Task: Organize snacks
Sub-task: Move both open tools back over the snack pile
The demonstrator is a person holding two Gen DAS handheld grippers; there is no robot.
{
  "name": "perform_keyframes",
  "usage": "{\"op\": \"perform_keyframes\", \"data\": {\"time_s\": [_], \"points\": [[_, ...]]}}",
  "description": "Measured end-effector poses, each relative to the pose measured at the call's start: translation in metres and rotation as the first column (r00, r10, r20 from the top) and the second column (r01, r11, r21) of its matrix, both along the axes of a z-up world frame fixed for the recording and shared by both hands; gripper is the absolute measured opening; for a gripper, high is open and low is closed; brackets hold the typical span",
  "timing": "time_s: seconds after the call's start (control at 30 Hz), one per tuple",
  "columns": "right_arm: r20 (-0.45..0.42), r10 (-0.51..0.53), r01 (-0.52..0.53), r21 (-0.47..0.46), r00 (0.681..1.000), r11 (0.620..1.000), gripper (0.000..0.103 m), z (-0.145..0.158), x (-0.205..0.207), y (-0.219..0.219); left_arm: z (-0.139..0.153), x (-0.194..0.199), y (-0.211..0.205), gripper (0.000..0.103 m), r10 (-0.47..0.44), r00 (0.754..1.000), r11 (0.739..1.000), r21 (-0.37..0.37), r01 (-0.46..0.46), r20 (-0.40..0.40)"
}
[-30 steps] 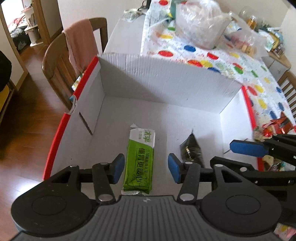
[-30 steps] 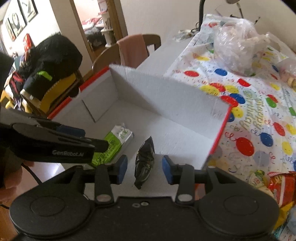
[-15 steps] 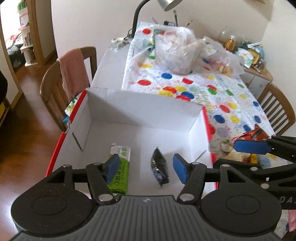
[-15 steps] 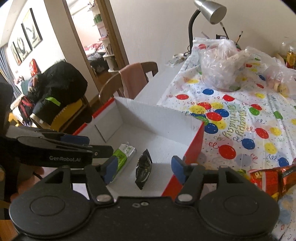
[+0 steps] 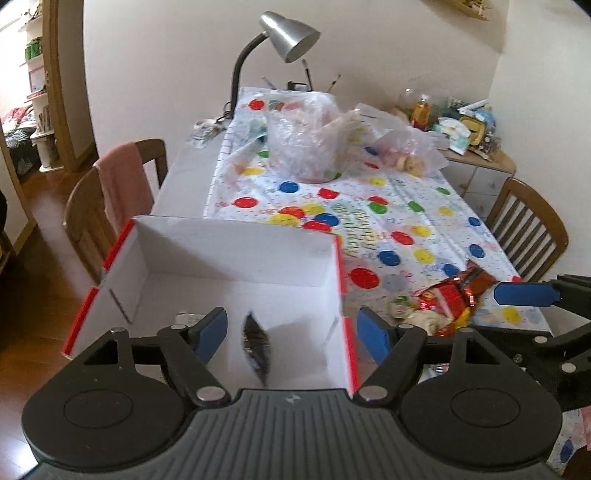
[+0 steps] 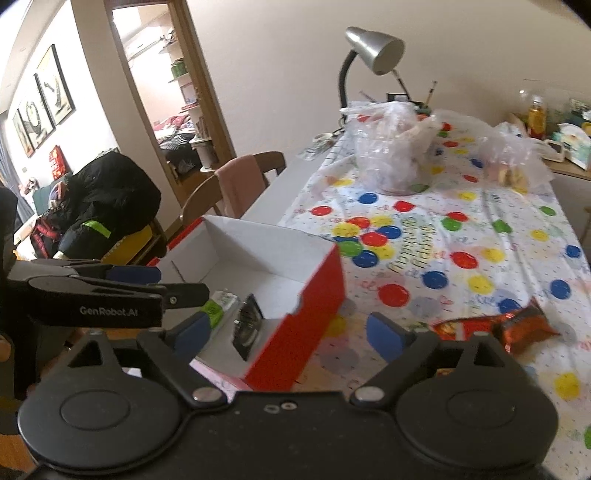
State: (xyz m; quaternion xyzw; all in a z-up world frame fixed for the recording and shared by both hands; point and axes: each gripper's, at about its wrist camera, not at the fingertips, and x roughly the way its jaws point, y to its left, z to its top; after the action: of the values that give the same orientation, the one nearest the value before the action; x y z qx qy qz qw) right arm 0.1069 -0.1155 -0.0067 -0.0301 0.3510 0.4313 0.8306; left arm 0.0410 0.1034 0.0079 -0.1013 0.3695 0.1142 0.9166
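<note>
The left gripper (image 5: 293, 330) fills the bottom of its own view with its blue-padded jaws spread wide and nothing between them, framing the near right corner of the box (image 5: 236, 243). The right gripper (image 6: 288, 332) is likewise wide and empty at the bottom of its view, straddling the box's red outer corner. Inside the white-lined, red-sided box, at lower centre of the left view, a dark snack packet (image 5: 255, 341) lies on the floor, and a green snack bar (image 6: 218, 308) sits just left of it, mostly hidden behind a finger. To the right of the box, at the middle right of both views, a red snack bag (image 6: 495, 325) lies on the balloon-print tablecloth (image 5: 399, 206). Further up the frame stand crumpled clear plastic bags (image 5: 306, 140) and a silver desk lamp (image 5: 288, 33).
</note>
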Motion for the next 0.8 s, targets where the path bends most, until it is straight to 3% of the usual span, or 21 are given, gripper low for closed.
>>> {"op": "perform_keyframes", "data": {"time_s": [0.13, 0.37, 0.6, 0.8], "points": [[0.009, -0.024, 0.024, 0.013, 1.0, 1.0, 0.102, -0.001, -0.001, -0.026, -0.001, 0.002, -0.021, 0.078, -0.029, 0.999, 0.999, -0.017, 0.029, 0.014], [0.012, -0.073, 0.074, -0.018, 0.997, 0.997, 0.103, -0.011, 0.003, -0.07, -0.007, 0.008, -0.056, 0.086, -0.081, 0.996, 0.995, -0.054, 0.083, 0.048], [-0.001, -0.171, 0.171, -0.057, 0.985, 0.984, 0.103, -0.031, 0.02, -0.118, -0.03, 0.025, -0.1, 0.087, -0.185, 0.983, 0.981, -0.059, 0.184, -0.005], [-0.041, -0.237, 0.232, -0.106, 0.971, 0.967, 0.103, -0.057, 0.038, -0.149, -0.055, 0.041, -0.136, 0.087, -0.296, 0.953, 0.953, -0.08, 0.291, -0.061]]}}
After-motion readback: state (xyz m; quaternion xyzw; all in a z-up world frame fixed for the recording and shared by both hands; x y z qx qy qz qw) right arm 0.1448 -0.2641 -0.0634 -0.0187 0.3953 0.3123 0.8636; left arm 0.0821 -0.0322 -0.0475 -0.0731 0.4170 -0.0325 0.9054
